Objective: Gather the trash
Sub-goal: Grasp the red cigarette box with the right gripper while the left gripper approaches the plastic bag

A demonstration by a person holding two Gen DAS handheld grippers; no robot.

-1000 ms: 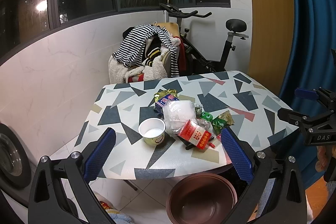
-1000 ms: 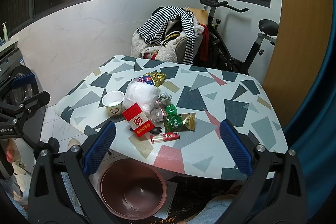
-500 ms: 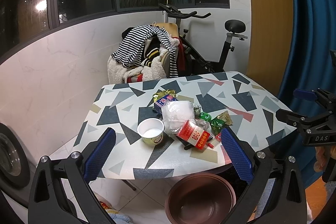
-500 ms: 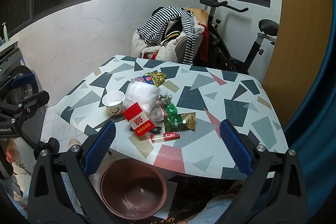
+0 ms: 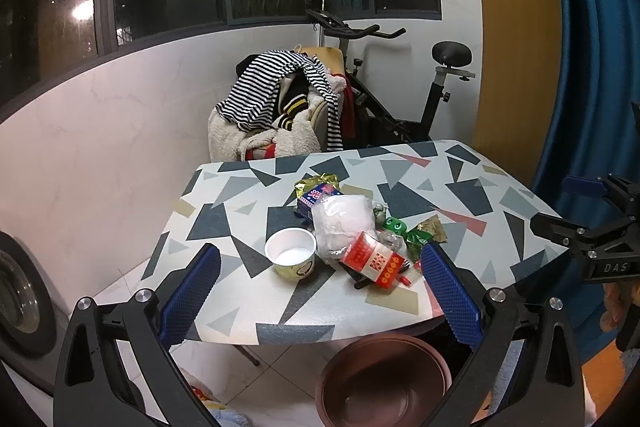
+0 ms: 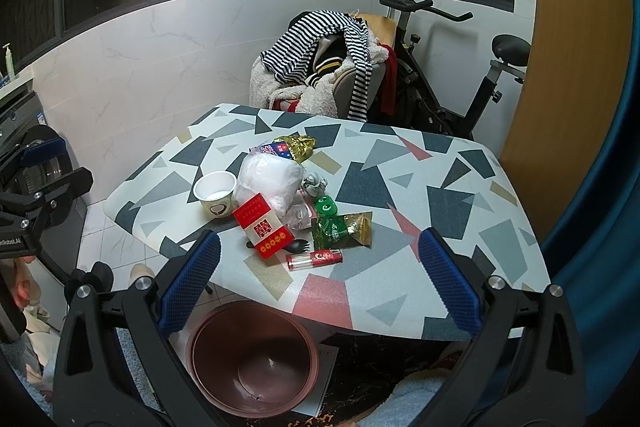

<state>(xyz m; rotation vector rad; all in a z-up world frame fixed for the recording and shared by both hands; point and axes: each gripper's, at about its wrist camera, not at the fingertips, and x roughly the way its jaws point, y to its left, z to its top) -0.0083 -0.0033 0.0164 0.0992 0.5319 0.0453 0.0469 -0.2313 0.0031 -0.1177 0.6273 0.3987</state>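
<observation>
Both my grippers hang off the near table edge with fingers spread wide, holding nothing: left gripper [image 5: 320, 291], right gripper [image 6: 318, 281]. The trash sits clustered mid-table [image 6: 440, 195]: one paper cup [image 6: 215, 191], one crumpled white plastic bag [image 6: 270, 181], one red carton [image 6: 264, 225], one green wrapper [image 6: 340, 227], one red lighter [image 6: 315, 259], one black spork [image 6: 296, 245]. One brown basin [image 6: 254, 359] stands on the floor below the near edge. Beyond the table are a clothes-heaped chair [image 6: 320, 67] and an exercise bike [image 6: 460, 67].

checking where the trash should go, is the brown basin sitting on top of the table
No, the brown basin sits on the floor below the near edge of the table, with the trash pile up on the tabletop.
</observation>
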